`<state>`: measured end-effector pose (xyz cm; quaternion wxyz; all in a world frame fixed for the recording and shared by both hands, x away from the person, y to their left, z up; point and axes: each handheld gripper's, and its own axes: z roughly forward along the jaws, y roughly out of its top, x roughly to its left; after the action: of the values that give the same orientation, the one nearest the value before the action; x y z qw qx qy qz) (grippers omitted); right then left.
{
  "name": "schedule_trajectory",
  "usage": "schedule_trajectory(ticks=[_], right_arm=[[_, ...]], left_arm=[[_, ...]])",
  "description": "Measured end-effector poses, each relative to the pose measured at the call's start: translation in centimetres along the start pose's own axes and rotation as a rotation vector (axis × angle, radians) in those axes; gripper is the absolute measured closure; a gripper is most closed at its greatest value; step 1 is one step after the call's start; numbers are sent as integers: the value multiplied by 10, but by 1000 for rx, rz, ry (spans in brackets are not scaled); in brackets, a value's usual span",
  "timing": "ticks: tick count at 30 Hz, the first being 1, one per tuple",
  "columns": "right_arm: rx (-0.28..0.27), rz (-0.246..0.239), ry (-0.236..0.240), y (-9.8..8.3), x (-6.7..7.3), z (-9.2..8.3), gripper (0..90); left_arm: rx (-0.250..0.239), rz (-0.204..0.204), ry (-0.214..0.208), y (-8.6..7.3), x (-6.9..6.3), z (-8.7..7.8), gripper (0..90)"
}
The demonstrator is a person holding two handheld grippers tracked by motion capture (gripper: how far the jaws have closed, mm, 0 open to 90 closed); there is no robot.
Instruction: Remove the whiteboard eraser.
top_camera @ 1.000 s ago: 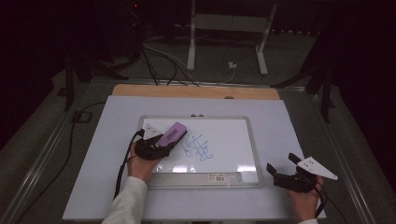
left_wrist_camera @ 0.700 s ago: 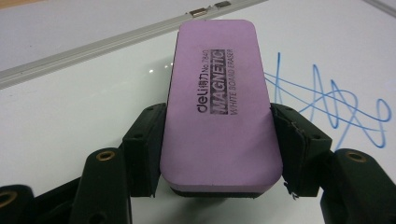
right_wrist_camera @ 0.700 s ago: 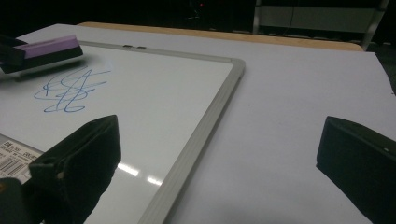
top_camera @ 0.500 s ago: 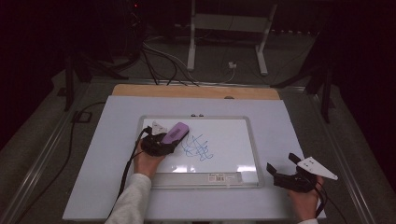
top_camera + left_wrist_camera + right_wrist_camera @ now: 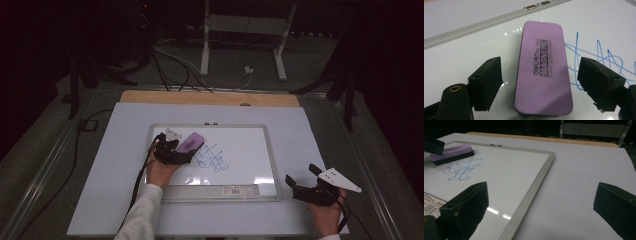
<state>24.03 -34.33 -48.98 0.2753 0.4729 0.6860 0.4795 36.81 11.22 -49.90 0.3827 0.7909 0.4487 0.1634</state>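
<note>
A purple magnetic eraser (image 5: pixel 191 142) (image 5: pixel 542 70) lies flat on the whiteboard (image 5: pixel 240 150), at the upper left of a blue scribble (image 5: pixel 212 159) (image 5: pixel 599 57). My left gripper (image 5: pixel 182 150) (image 5: pixel 541 67) straddles the eraser. Its jaws have just been opening, and a gap shows on each side of the eraser, so the pads do not press on it. My right gripper (image 5: pixel 301 175) (image 5: pixel 542 195) rests off the board's lower right corner, open, with only bare table between its jaws. In the right gripper view the eraser (image 5: pixel 451 151) and the scribble (image 5: pixel 460 168) sit far left.
The whiteboard lies on a pale sheet (image 5: pixel 310 140) that covers the table, with a wooden strip (image 5: pixel 210 98) along the far edge. A barcode label (image 5: pixel 234 190) sits on the board's near frame. Cables (image 5: pixel 175 65) and stand legs (image 5: pixel 205 50) lie on the dark floor behind.
The left hand has shifted slightly to the right with the eraser. Its jaws have spread apart and let go of the eraser, which now lies on the board. The right gripper has not moved.
</note>
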Motion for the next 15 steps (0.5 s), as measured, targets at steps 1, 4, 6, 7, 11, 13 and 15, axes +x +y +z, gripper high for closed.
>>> schedule_trajectory(ticks=[1,4,6,7,11,13,15], right_arm=[[1,-1,0,0,0,1,0],[2,0,0,0,-1,0,0],[2,1,-1,-1,-1,0,0],[1,4,0,-1,-1,0,0],[2,-2,0,0,-1,0,0],[4,-2,1,0,-1,0,0],[2,-1,1,0,-1,0,0]], left_arm=[[3,3,0,3,-1,1,202],[-1,6,-4,7,-3,2,202],[1,5,-4,8,-5,4,203],[6,7,-3,9,-5,5,205],[18,8,-2,11,-7,11,218],[25,6,-1,12,-8,13,229],[31,9,4,13,-9,16,240]])
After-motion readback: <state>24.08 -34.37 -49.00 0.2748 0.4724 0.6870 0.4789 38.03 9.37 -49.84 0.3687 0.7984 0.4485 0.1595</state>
